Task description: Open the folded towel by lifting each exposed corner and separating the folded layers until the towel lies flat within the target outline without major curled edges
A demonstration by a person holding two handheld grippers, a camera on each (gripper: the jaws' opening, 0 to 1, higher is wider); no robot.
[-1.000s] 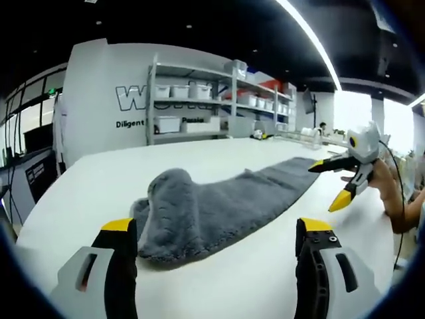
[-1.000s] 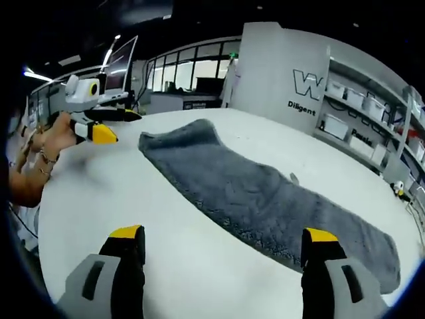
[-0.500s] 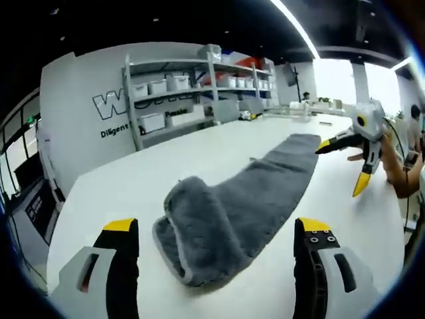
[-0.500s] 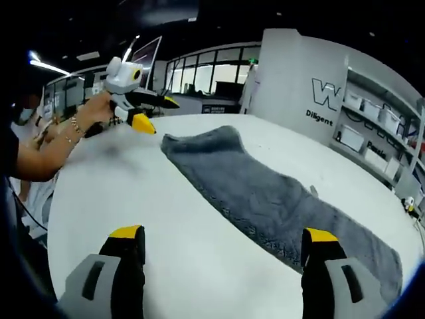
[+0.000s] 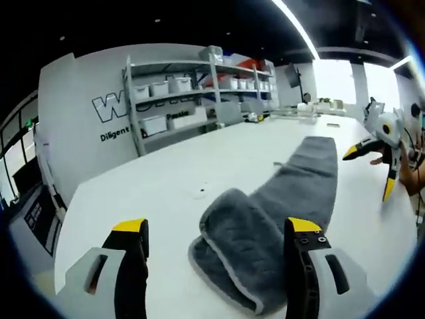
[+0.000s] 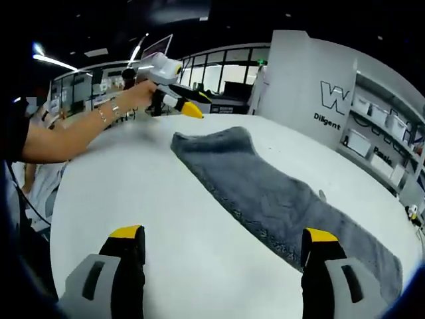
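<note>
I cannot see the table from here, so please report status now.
Left tool open, above folded end of long grey fluffy towel. Right tool open, holding nothing. Towel on white table, near end doubled over. Nothing in the way.

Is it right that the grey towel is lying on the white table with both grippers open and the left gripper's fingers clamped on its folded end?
Not quite. In the left gripper view the left gripper is open and grips nothing; the folded end of the grey towel lies on the white table between its spread fingers. The right gripper is open too.
</note>
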